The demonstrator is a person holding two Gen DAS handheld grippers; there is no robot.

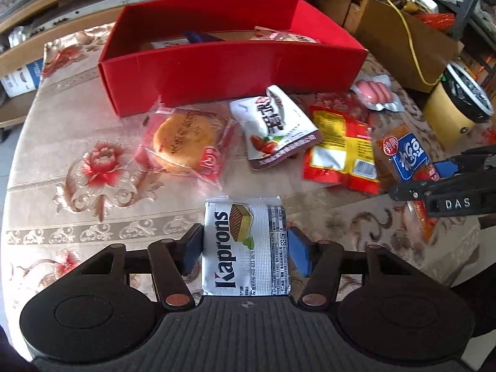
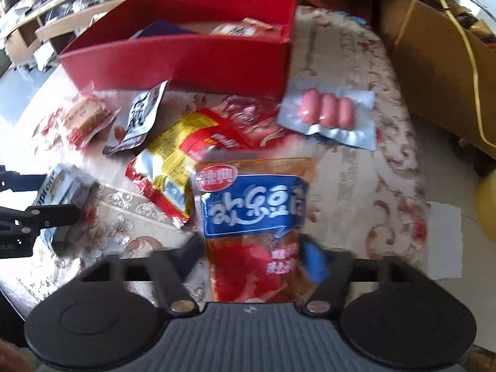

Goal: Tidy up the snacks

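The left gripper was closed on the Kaprons wafer pack, held above the floral tablecloth. The right gripper clamped the orange-and-blue snack pouch. Both stood before the red box, near the sausage pack.
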